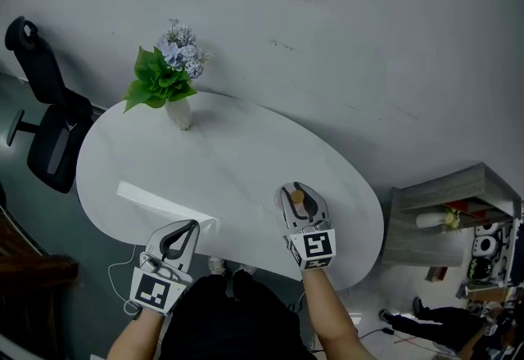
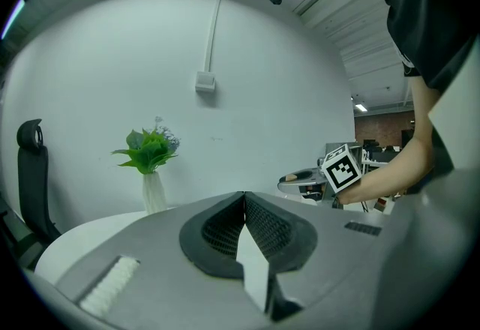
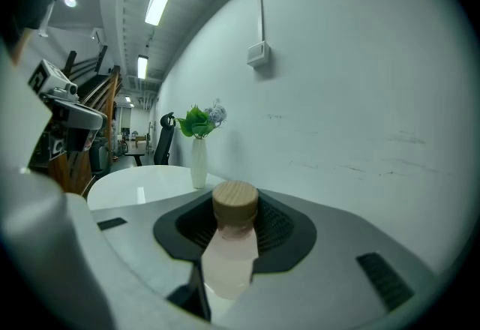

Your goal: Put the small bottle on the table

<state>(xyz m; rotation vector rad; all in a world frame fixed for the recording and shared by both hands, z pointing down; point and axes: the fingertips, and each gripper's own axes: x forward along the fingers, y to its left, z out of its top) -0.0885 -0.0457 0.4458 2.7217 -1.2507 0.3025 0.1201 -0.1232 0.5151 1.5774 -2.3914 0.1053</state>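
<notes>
Small bottle clamped upright between jaws of right gripper, wooden cap uppermost, held over white table. Left gripper jaws pressed together, empty.

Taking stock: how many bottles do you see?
1: the bottle, gripped by the right gripper over the table. The cluttered shelf at right may hide others.
</notes>
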